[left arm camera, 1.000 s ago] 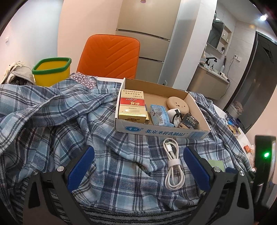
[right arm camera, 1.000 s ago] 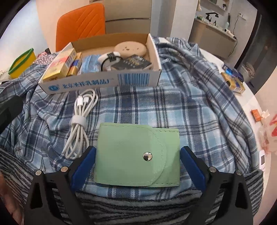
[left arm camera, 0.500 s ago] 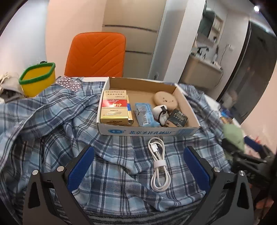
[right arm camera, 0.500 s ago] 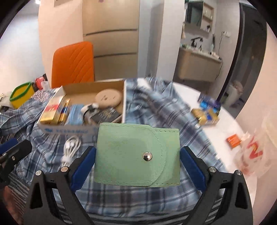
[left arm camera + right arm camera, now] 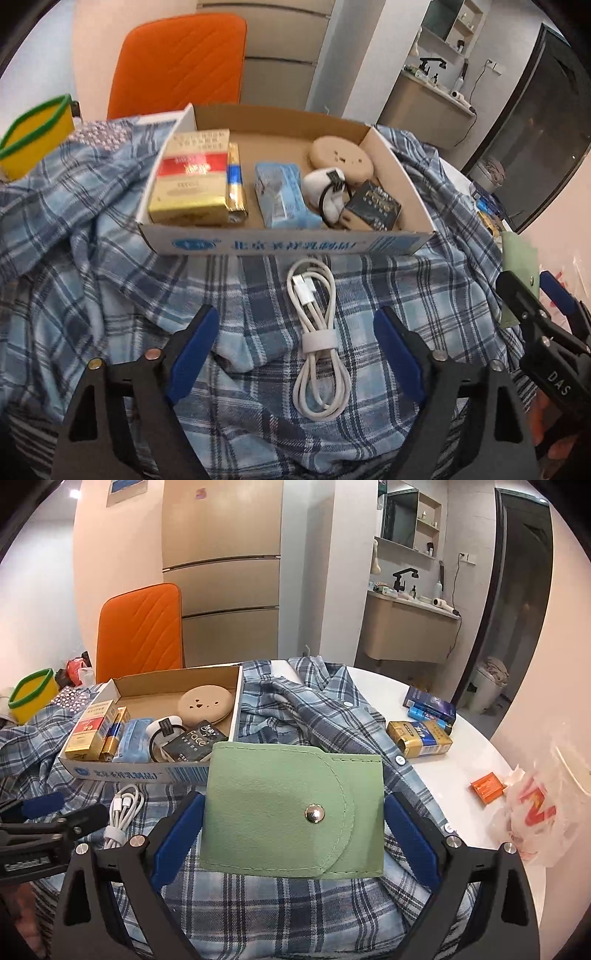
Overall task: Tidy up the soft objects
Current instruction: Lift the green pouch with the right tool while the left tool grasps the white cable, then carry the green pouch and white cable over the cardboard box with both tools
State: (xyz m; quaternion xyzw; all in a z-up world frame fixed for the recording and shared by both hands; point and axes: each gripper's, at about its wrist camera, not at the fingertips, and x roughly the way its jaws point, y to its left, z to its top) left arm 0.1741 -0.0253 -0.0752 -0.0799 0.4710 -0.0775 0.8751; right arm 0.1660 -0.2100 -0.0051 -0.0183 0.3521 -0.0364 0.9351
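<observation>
Orange padded chair (image 5: 140, 627) behind the white round table (image 5: 476, 753), against a cream wall (image 5: 118, 572). Tall beige fridge (image 5: 225, 572) with horizontal seams beside a white pillar (image 5: 314, 572). Right of it a washroom alcove: beige vanity cabinet (image 5: 410, 631), black tap (image 5: 404, 576), mirror with shelf niche (image 5: 410, 517) above. Dark doorway (image 5: 517, 590) far right. Ceiling spot (image 5: 75, 493) lit upper left.

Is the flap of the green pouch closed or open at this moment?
Closed. On the green pouch in the right gripper, the rounded flap lies flat over the front and the metal snap sits on it.
</observation>
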